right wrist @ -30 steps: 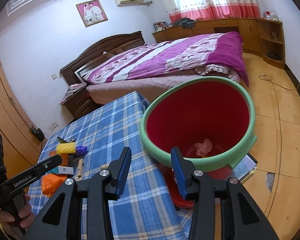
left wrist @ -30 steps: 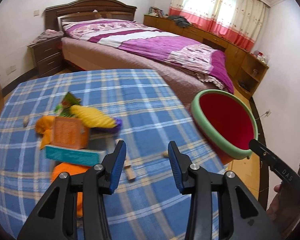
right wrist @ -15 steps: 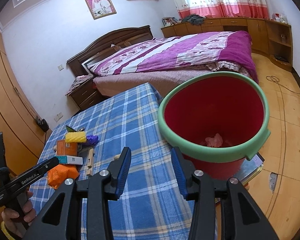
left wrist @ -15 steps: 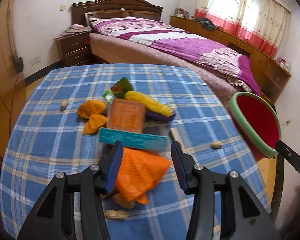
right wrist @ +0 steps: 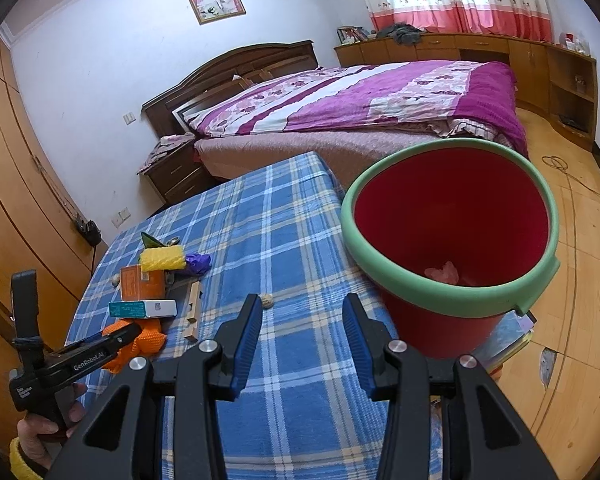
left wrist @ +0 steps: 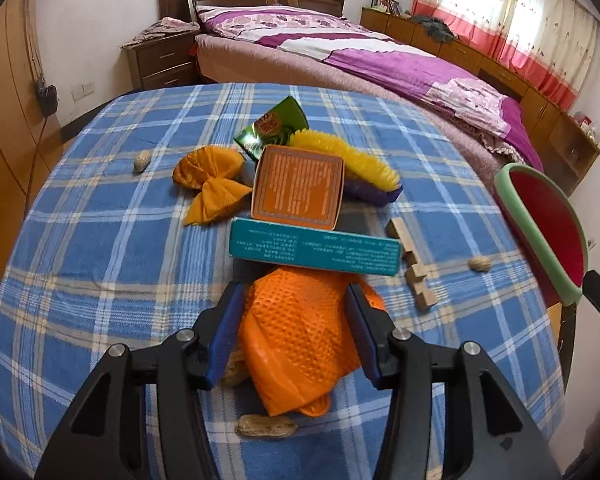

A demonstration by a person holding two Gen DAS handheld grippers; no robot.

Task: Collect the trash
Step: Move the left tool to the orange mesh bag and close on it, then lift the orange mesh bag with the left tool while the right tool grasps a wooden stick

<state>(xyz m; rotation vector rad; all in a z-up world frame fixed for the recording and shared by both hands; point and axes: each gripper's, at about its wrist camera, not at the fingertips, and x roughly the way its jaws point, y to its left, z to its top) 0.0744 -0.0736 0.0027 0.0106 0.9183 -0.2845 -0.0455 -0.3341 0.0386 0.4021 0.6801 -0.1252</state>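
A pile of trash lies on the blue plaid table point(left wrist: 100, 208): an orange mesh bag point(left wrist: 300, 336), a teal box point(left wrist: 314, 248), an orange box point(left wrist: 298, 186), a crumpled orange wrapper point(left wrist: 210, 180), a green packet point(left wrist: 276, 128) and a yellow-and-purple brush point(left wrist: 356, 168). My left gripper point(left wrist: 296, 312) is open with its fingers on either side of the orange mesh bag. My right gripper point(right wrist: 300, 320) is open and empty above the table, beside the red bucket point(right wrist: 452, 240) with a green rim.
Peanuts point(left wrist: 266, 426) lie near the bag, at the left point(left wrist: 141, 160) and at the right point(left wrist: 480, 264). Wooden blocks point(left wrist: 414, 268) lie right of the boxes. A pink scrap point(right wrist: 444, 272) sits in the bucket. A bed point(left wrist: 340, 52) stands behind the table.
My left gripper has swung left from the bucket side and moved down over the trash pile until its fingers straddle the orange mesh bag. The right gripper has drawn back a little from the bucket.
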